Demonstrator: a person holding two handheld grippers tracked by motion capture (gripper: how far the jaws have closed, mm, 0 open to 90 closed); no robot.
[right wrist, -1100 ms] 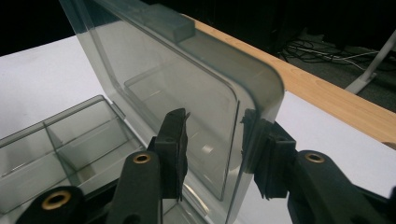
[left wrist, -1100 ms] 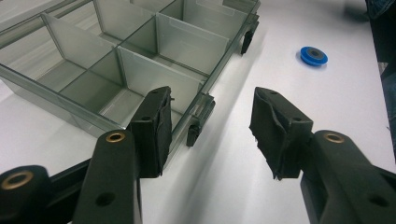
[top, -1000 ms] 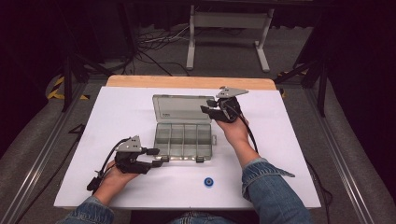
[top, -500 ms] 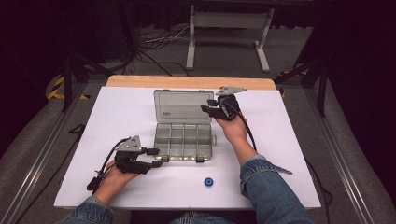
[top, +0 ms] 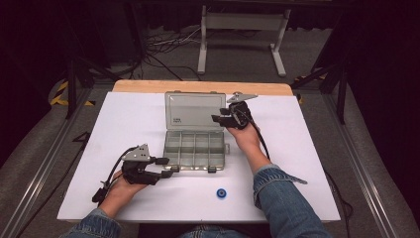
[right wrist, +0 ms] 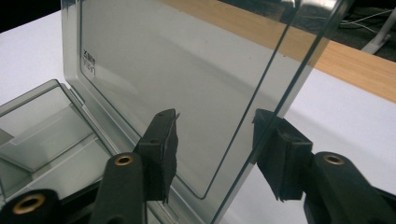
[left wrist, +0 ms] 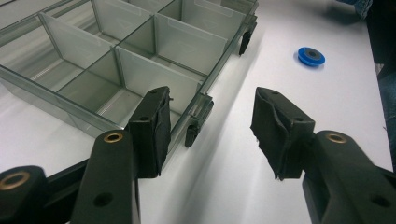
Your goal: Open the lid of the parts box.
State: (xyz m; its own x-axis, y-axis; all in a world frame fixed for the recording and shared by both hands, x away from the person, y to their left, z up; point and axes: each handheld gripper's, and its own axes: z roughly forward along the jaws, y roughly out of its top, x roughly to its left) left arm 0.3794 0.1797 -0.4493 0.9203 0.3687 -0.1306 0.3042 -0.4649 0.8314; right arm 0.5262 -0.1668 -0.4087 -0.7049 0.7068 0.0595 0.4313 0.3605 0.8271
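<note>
With the clear compartment box (top: 195, 148) open mid-desk, its lid (right wrist: 187, 84) stands between the right hand-held gripper's (top: 216, 119) just-widened, released jaws; keep the left hand-held gripper (left wrist: 208, 126), also unclenched, bracing the front corner.

Clear grey organiser box (top: 194, 144); blue disc (top: 221, 193); white tabletop (top: 124, 124); black jaws.

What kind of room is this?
Probably a lab or workshop set up for recording: a white table with a clear compartment box, cables on the floor, and dark surroundings.
</note>
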